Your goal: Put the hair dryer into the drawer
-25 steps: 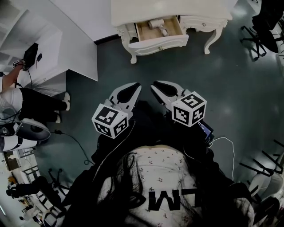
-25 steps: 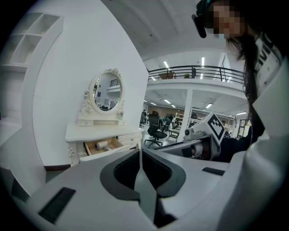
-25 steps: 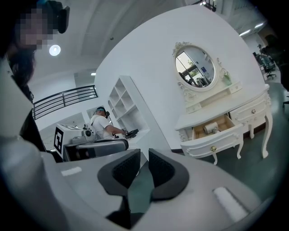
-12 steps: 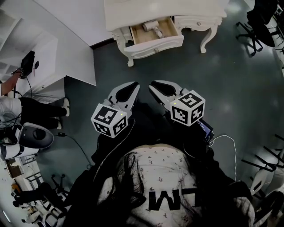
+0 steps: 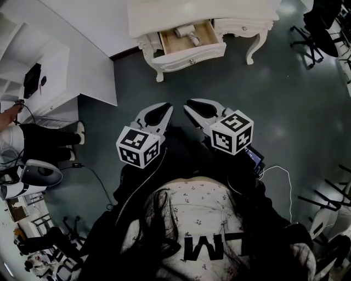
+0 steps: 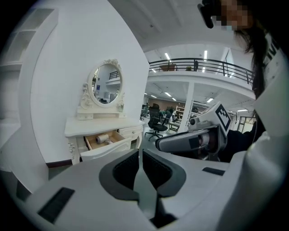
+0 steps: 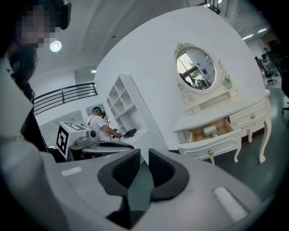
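A pale hair dryer (image 5: 189,33) lies inside the open wooden drawer (image 5: 192,54) of a white dressing table (image 5: 203,11) at the far end of the floor. It also shows in the left gripper view as the hair dryer (image 6: 104,139) and in the right gripper view as the hair dryer (image 7: 210,131). My left gripper (image 5: 168,106) and right gripper (image 5: 188,104) hang side by side in front of my chest, well short of the table. Both are shut with nothing held: left gripper (image 6: 139,155), right gripper (image 7: 143,155).
A white partition and shelf unit (image 5: 49,60) stand at the left, where a person (image 5: 22,137) works. Office chairs (image 5: 321,27) stand at the right. A cable (image 5: 277,178) lies on the dark floor (image 5: 285,110) near my feet.
The left gripper's marker cube has tipped up slightly. The dressing table sits a little higher and further left in the head view. Both grippers stay shut.
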Demonstrator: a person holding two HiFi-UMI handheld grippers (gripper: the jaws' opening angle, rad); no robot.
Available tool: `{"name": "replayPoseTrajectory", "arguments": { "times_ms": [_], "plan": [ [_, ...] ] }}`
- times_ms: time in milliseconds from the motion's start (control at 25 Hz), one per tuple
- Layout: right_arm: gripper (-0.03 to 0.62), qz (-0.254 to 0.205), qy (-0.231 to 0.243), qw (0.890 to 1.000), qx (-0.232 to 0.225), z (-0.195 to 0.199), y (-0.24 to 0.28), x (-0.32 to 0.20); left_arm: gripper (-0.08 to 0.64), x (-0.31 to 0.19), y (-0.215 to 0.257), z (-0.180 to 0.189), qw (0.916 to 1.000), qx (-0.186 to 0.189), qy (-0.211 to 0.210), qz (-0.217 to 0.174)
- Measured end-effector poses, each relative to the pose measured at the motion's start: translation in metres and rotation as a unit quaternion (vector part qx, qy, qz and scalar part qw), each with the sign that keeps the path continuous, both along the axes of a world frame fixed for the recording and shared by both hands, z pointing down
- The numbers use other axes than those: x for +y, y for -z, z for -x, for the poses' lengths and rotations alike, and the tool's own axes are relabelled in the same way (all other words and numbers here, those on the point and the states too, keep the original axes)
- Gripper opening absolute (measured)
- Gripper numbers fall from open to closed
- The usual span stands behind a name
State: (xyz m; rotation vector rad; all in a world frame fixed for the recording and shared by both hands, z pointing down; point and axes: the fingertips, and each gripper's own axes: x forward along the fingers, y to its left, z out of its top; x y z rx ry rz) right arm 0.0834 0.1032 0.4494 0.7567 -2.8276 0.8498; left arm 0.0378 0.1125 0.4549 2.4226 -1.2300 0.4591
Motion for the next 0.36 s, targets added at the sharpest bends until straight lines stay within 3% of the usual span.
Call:
{"name": "replayPoseTrajectory", "arguments": {
  "times_ms": [360],
  "plan": [
    [0.067, 0.002, 0.009, 1.0, 0.0, 0.0016, -0.0001, 0.0018, 0.006, 0.0034, -0.0077, -0.0007, 0.9998, 0.001, 0.003, 0.02]
  ]
}}
